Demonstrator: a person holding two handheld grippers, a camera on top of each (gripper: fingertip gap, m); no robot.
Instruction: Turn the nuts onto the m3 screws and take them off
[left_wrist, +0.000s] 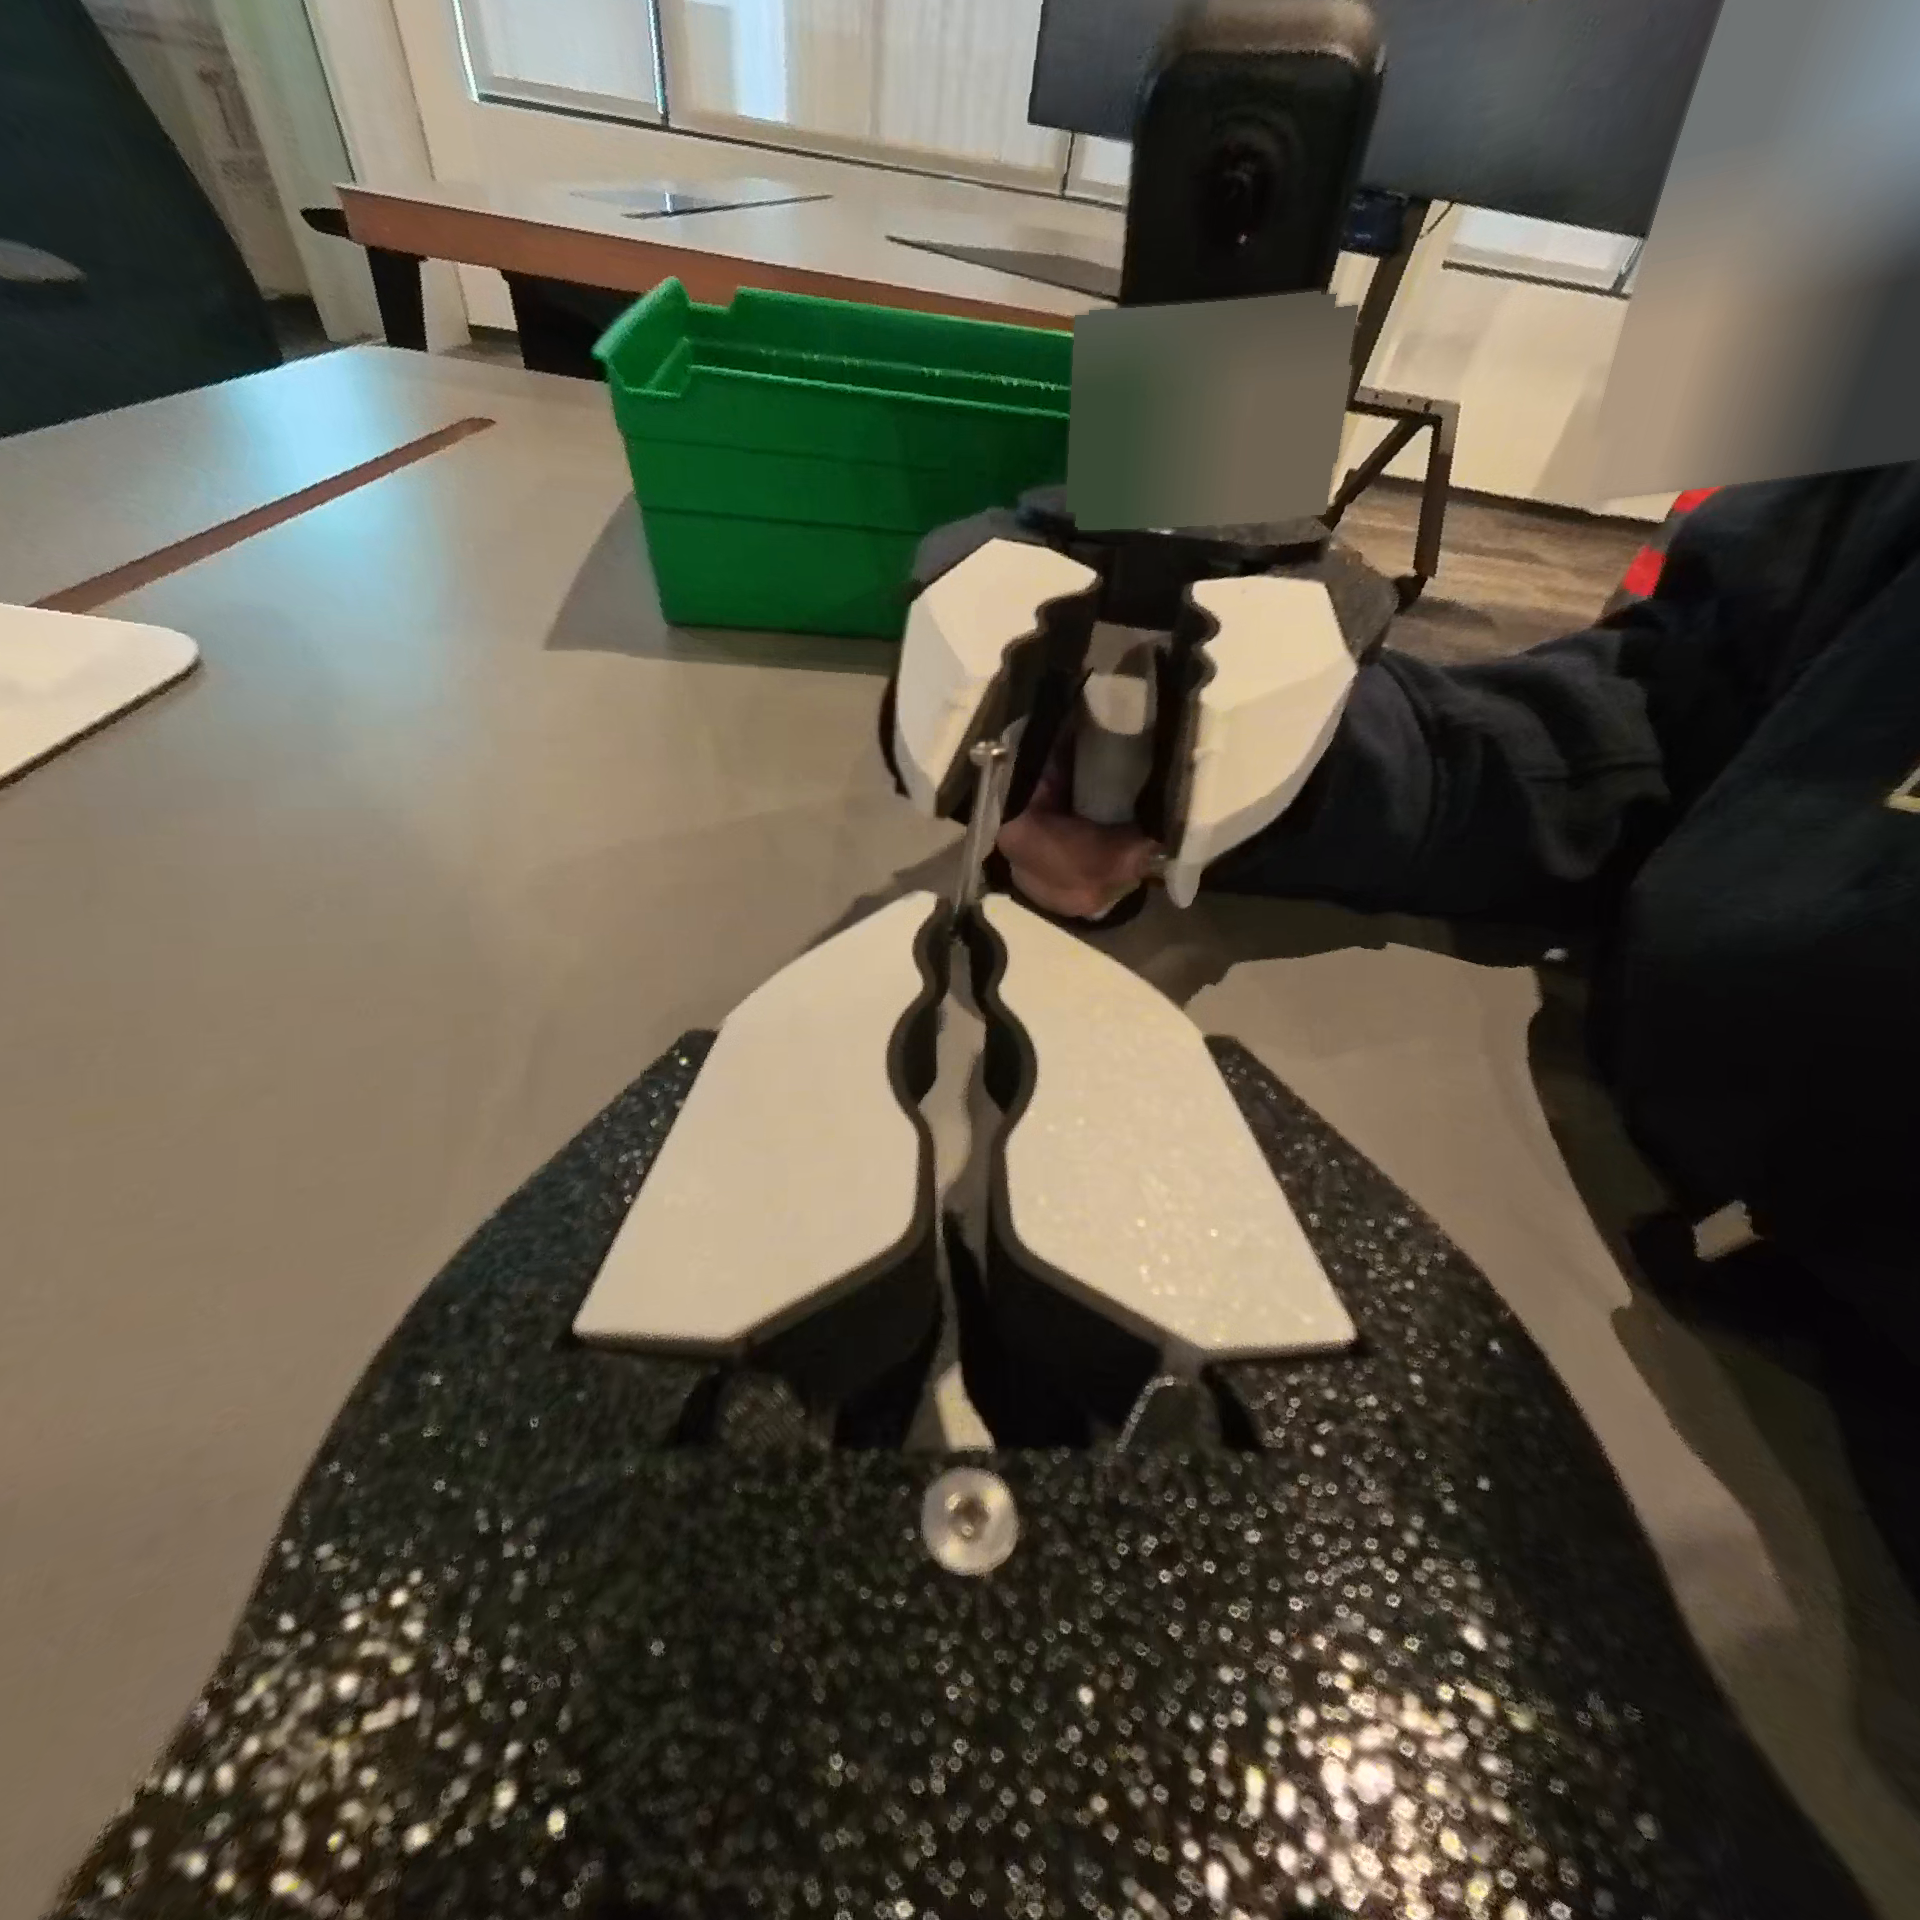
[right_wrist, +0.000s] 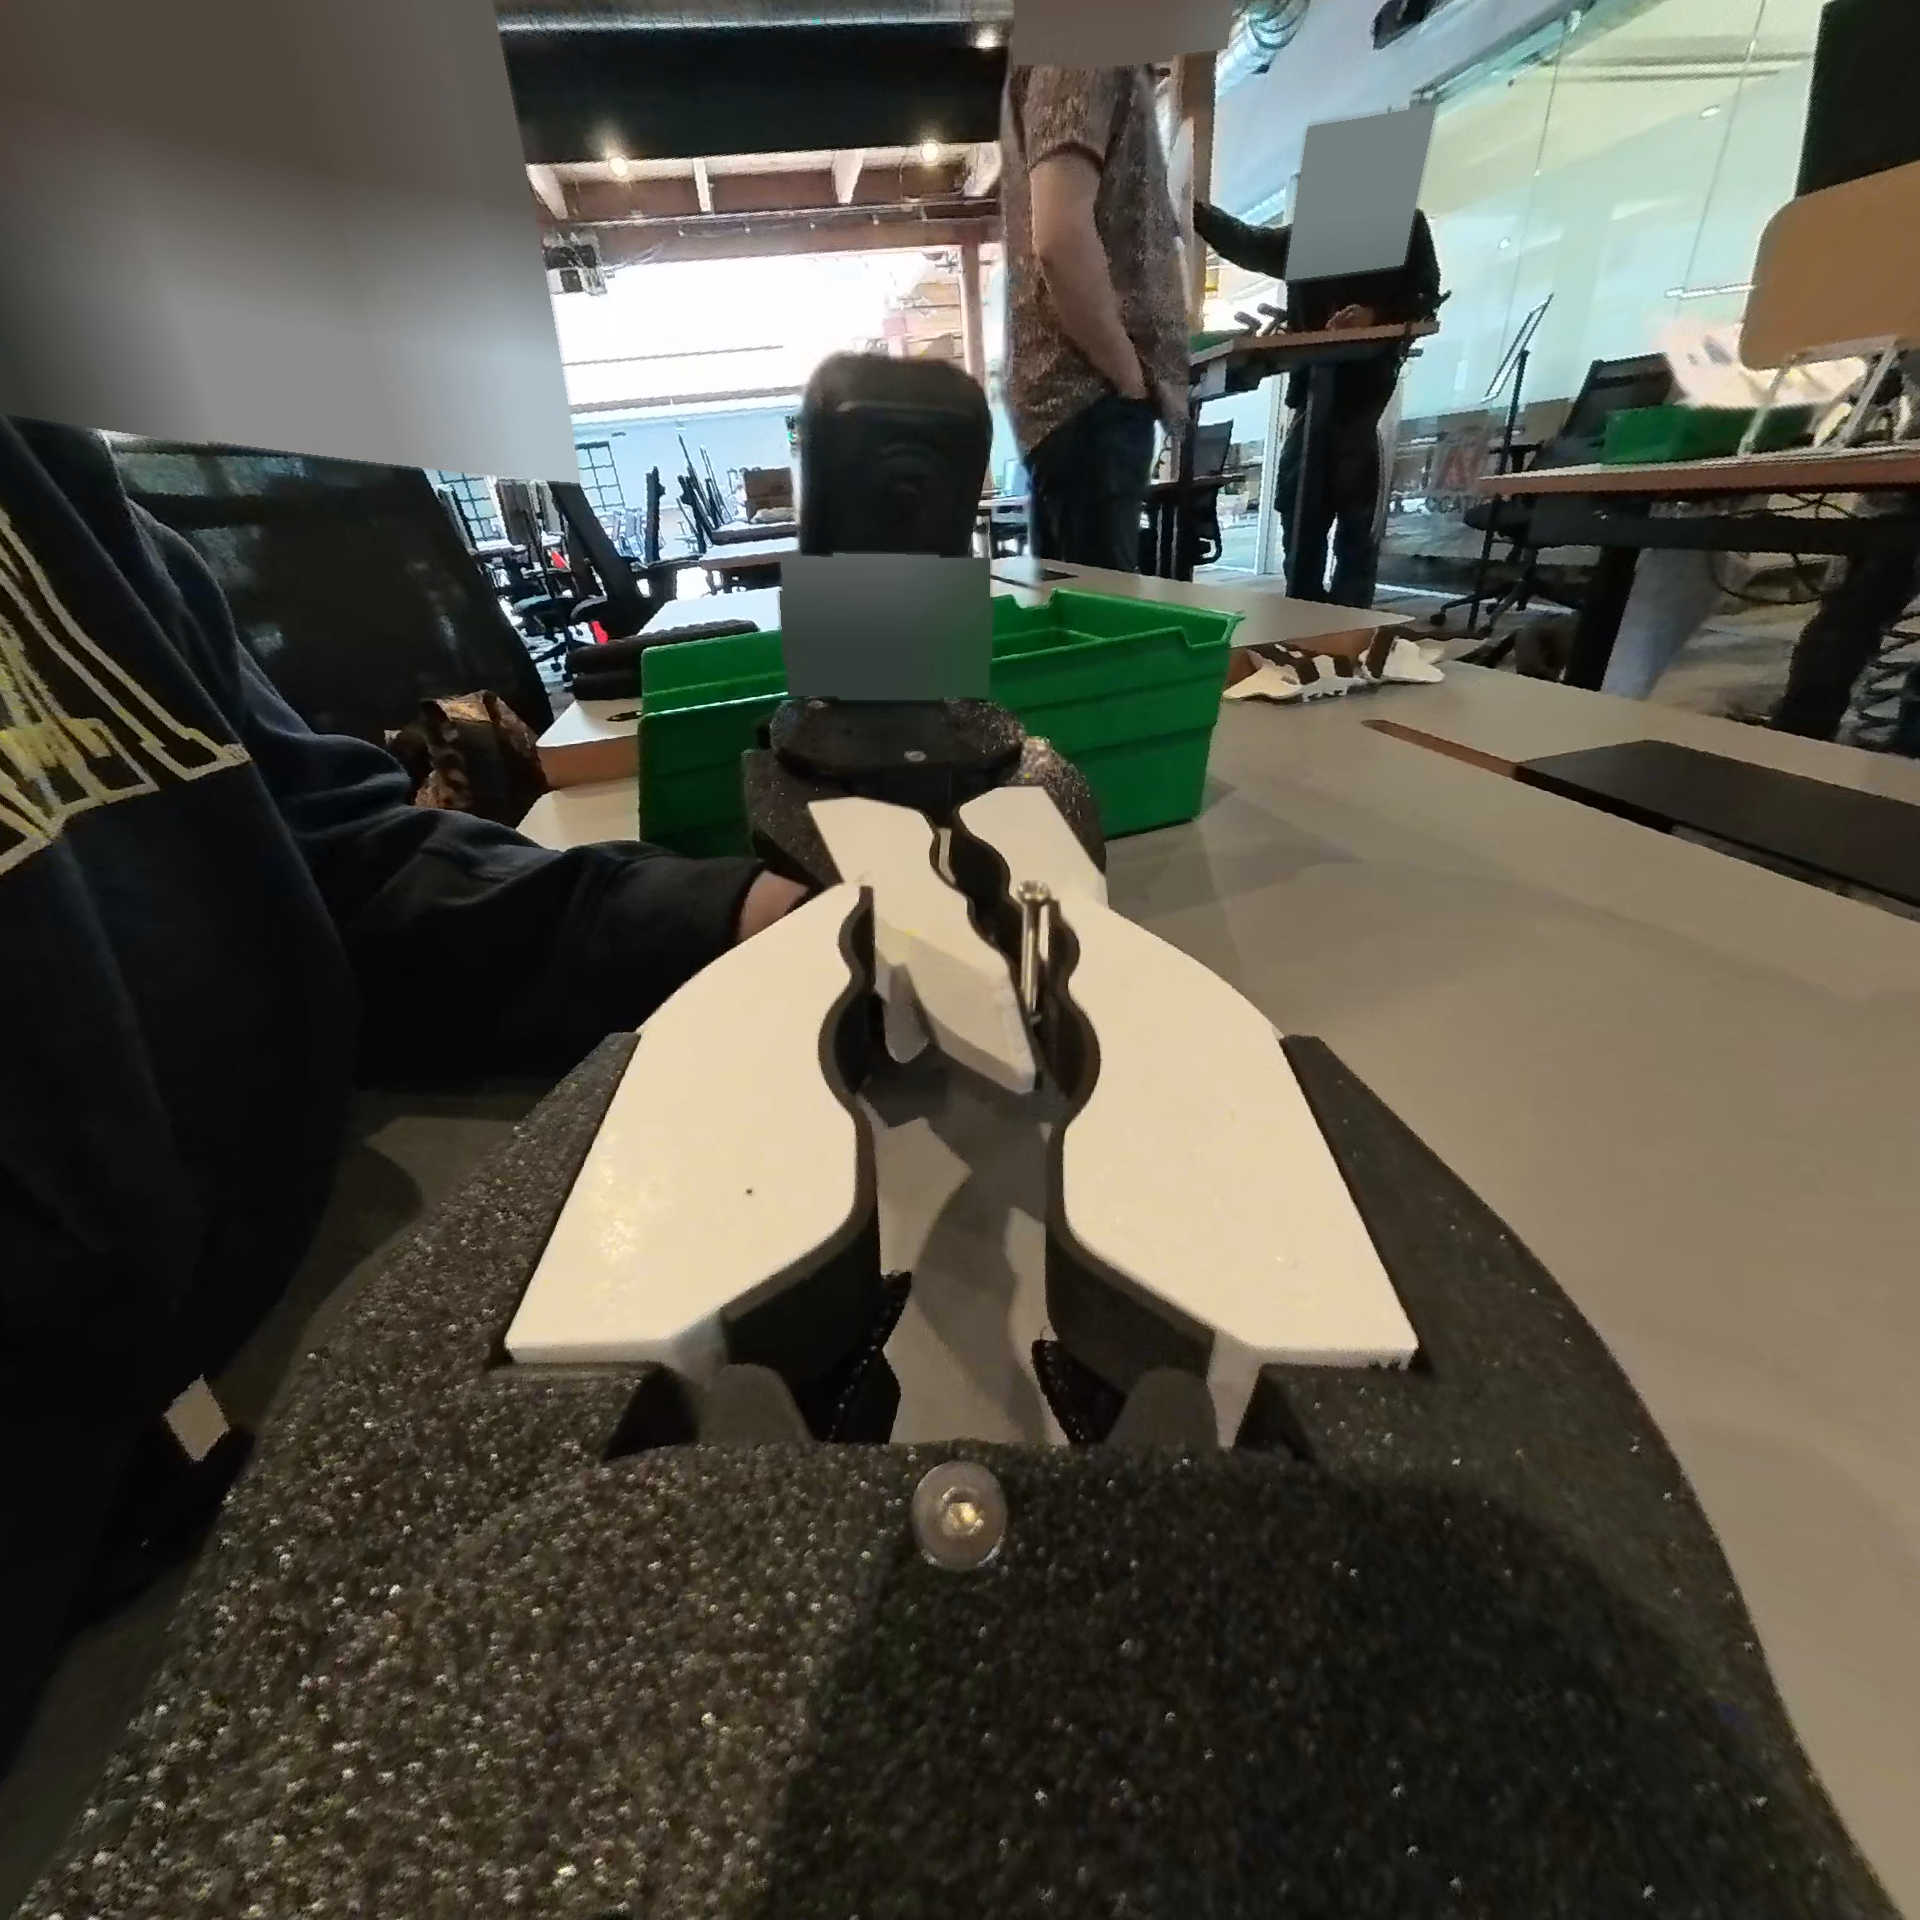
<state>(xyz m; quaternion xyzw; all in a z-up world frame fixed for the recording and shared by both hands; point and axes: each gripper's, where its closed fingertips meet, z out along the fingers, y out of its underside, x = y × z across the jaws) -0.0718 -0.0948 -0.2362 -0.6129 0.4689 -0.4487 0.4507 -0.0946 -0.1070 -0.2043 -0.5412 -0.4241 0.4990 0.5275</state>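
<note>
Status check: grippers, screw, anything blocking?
Left gripper shut on the screw, head up. Right gripper open around it, not pinching. No nut visible. Green bin behind, clear of the work.

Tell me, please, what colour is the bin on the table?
The bin is green; it shows best in the left wrist view.
</note>
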